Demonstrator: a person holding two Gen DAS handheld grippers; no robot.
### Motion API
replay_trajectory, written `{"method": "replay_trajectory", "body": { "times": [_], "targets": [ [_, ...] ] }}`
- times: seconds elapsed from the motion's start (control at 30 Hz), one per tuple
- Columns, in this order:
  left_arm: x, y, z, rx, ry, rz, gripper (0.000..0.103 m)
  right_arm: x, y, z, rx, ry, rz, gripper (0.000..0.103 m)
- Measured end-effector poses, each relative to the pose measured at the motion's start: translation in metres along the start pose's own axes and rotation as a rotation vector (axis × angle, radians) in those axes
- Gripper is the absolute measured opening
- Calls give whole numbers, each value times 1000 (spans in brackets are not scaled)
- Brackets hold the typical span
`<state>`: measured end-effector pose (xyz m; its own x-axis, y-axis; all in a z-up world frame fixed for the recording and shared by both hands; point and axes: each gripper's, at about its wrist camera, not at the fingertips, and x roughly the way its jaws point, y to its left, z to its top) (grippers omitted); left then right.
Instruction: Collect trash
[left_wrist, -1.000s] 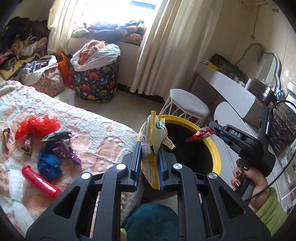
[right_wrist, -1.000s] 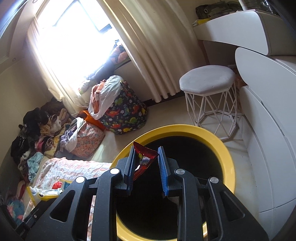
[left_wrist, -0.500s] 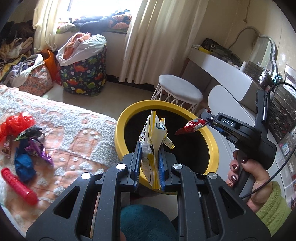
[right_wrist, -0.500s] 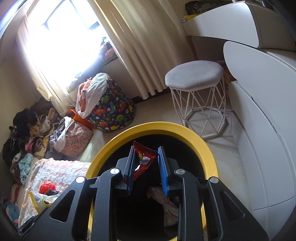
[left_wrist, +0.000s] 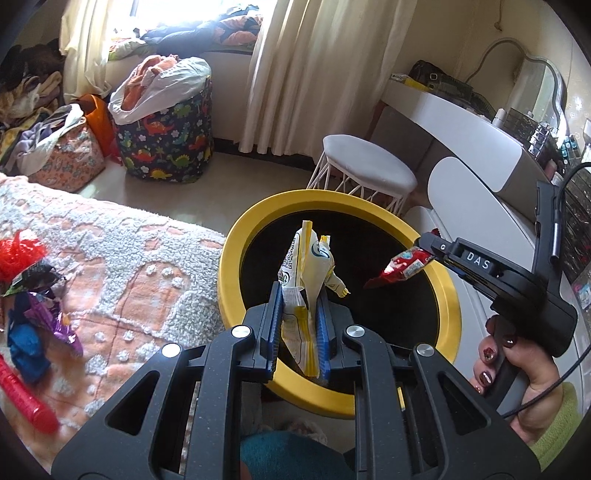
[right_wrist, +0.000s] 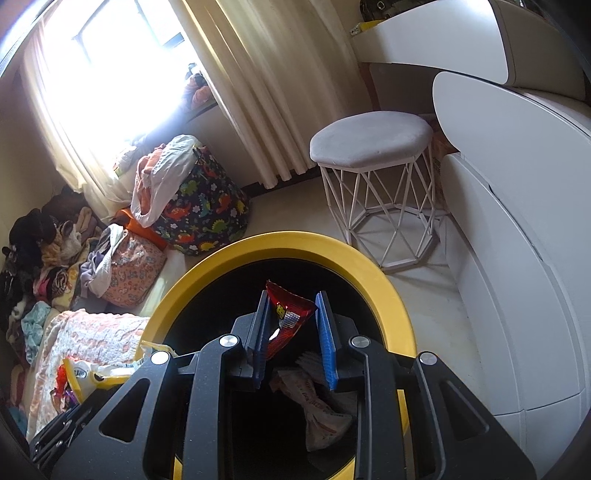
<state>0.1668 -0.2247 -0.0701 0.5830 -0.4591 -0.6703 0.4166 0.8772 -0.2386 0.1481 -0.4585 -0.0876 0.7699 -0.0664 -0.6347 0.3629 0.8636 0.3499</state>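
My left gripper (left_wrist: 298, 291) is shut on a yellow and white snack wrapper (left_wrist: 306, 258) and holds it upright over the near rim of the yellow bin (left_wrist: 236, 258) with its black inside. My right gripper (right_wrist: 290, 299), held by a hand in a green sleeve, hangs over the bin's mouth (right_wrist: 221, 262). Its jaws are opening, with a red wrapper (right_wrist: 286, 317) still spanning the gap between the blue pads. From the left wrist view the red wrapper (left_wrist: 402, 266) droops from that gripper's tip. Crumpled white wrappers (right_wrist: 317, 402) lie at the bin's bottom.
On the pink and white bedspread (left_wrist: 122, 266) at left lie red mesh (left_wrist: 18, 251), a purple wrapper (left_wrist: 55, 314), a blue scrap (left_wrist: 26, 347) and a red tube (left_wrist: 26, 398). A white stool (left_wrist: 365, 166), a dinosaur-print basket (left_wrist: 170, 140) and a white dresser (left_wrist: 461, 122) stand beyond the bin.
My left gripper has swung right from the bed edge to over the bin with its wrapper. My right gripper has sunk toward the bin's mouth, and trash inside has come into view.
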Motion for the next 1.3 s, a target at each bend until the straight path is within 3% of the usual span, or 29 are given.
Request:
{"method": "replay_trajectory", "body": {
  "times": [0.1,0.23,0.3,0.37,0.4,0.7,1.3],
  "targets": [
    [1,4,1,-15,-10,14,15,1,-3,0,22,3,5,27],
    [-5,11,1,-49,-31,15,54,3,-4,0,34,5,2,43],
    [-12,14,0,-67,-52,15,68,2,-3,0,36,6,2,44],
    [-18,17,-1,-76,-74,27,88,2,-2,0,29,5,9,47],
    [-22,18,-2,-81,-85,33,91,1,-1,-1,24,4,13,48],
    [-52,35,-1,-99,-152,102,92,-9,23,-5,-41,-13,86,62],
    [-105,75,-8,-162,-251,213,92,-33,85,-23,-171,-3,236,70]
  ]
}}
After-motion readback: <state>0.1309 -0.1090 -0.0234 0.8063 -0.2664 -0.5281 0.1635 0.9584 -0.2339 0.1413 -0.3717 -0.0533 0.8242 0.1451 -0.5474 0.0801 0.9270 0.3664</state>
